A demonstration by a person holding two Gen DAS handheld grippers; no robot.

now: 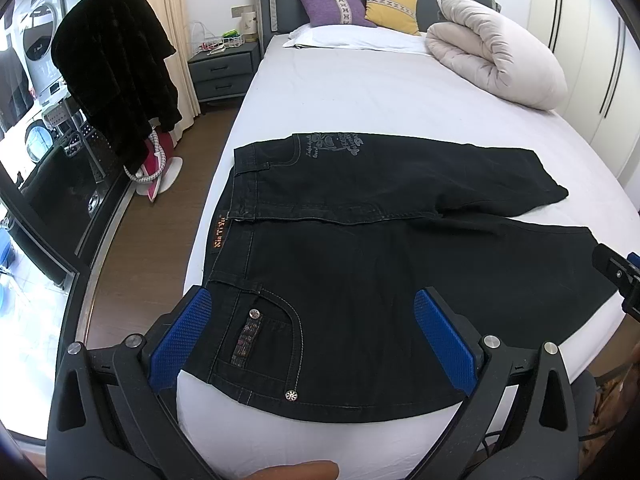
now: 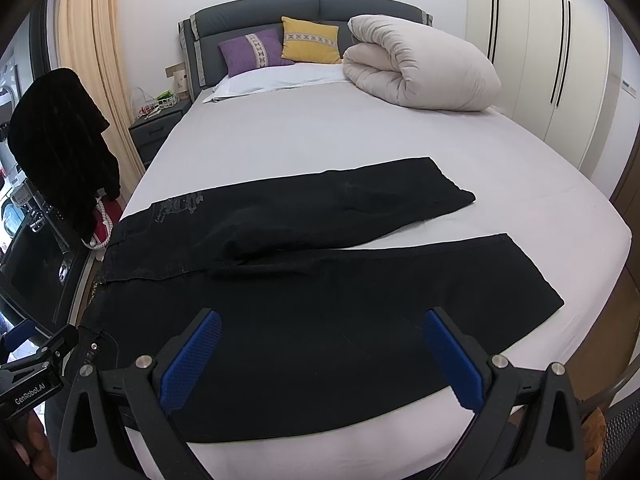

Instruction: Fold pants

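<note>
Black pants (image 1: 360, 264) lie flat across the foot of the bed (image 1: 360, 92), waistband at the left edge, both legs spread apart toward the right. My left gripper (image 1: 312, 300) is open, hovering over the near pocket by the waistband, holding nothing. In the right wrist view the pants (image 2: 320, 312) lie the same way, with the near leg reaching right. My right gripper (image 2: 320, 320) is open above the near leg's thigh, holding nothing. The right gripper's body shows at the left wrist view's right edge (image 1: 620, 276).
A rolled beige duvet (image 1: 492, 48) and purple (image 1: 332, 8) and yellow (image 1: 392, 6) cushions lie at the head of the bed. A nightstand (image 1: 224, 68) and a chair draped with dark clothing (image 1: 116, 76) stand left of the bed. Wardrobes (image 2: 540, 52) line the right.
</note>
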